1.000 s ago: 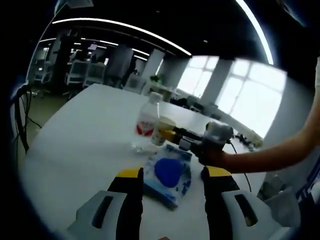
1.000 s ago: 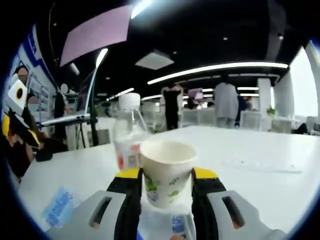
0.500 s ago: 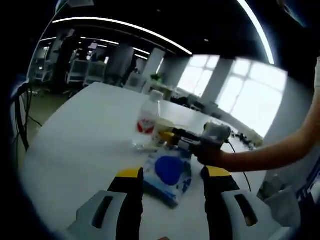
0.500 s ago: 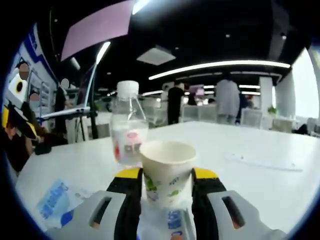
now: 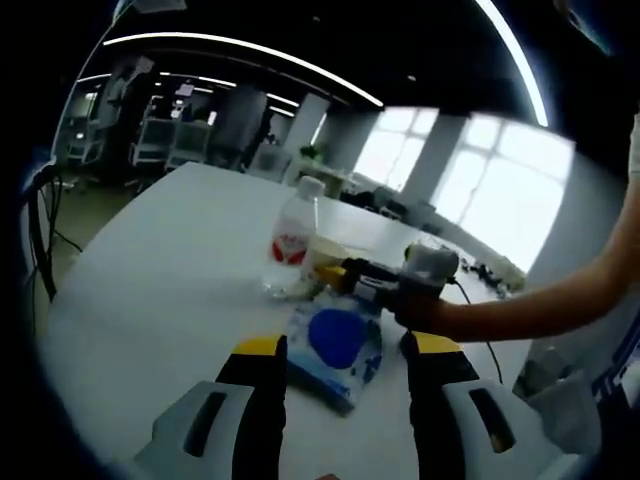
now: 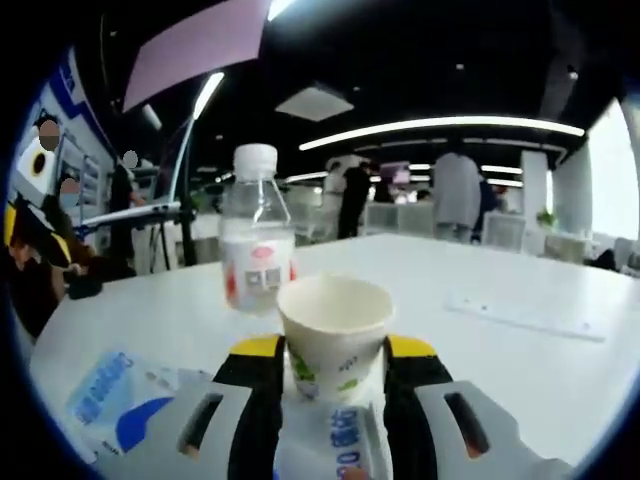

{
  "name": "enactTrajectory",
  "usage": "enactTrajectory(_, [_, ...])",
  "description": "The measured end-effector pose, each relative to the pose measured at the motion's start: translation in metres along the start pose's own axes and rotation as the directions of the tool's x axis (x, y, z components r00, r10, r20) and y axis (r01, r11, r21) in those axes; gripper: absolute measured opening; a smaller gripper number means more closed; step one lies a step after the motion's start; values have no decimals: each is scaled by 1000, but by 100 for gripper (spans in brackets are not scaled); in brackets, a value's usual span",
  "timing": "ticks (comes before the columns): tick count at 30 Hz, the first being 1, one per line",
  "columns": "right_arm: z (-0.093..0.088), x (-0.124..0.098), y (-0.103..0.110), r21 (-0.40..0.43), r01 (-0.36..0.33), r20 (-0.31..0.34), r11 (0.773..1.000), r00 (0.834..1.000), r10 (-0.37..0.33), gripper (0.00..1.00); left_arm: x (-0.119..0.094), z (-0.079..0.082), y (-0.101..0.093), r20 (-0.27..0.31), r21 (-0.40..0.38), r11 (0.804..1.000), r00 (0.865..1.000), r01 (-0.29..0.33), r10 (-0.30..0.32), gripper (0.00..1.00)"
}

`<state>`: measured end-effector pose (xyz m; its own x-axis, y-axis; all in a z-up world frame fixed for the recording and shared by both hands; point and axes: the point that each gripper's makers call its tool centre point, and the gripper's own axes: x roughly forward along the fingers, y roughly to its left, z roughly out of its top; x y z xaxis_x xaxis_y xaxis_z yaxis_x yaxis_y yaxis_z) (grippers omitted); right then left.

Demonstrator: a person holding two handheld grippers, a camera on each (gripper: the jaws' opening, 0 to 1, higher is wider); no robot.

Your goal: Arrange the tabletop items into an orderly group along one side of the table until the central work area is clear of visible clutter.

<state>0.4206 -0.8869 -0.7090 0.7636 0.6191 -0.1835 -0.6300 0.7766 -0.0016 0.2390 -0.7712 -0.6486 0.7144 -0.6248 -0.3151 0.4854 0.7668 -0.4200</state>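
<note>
Paper cup sits clamped in my right tool, carried toward the water bottle for grouping; my left tool gapes empty over the blue packet.

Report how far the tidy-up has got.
Done: bottle and blue packet lie close together on the table. In hand: the right gripper grips the paper cup beside the bottle. Left: set the cup down; the left gripper is open at the packet.
</note>
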Motion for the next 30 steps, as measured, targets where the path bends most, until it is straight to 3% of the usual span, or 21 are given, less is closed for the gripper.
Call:
enactTrajectory(14, [-4,-3,1,4,16,-28,1000,999,-15,37,-2,3,3,11,-2,1000,1000,-14,14,46])
enactTrajectory(18, [-4,-2,9,10,-1,-32,1000,999,2,48,-6,3,5,18,-11,1000,1000,-23,24,46])
enactTrajectory(26, [-3,-1,9,32,8,-28,999,1000,-7,57,-9,1,7,18,-15,999,999,-30,30,46])
enactTrajectory(30, [-6,-3,8,42,19,-47,999,999,-17,72,-8,0,7,17,-16,999,999,-31,32,47])
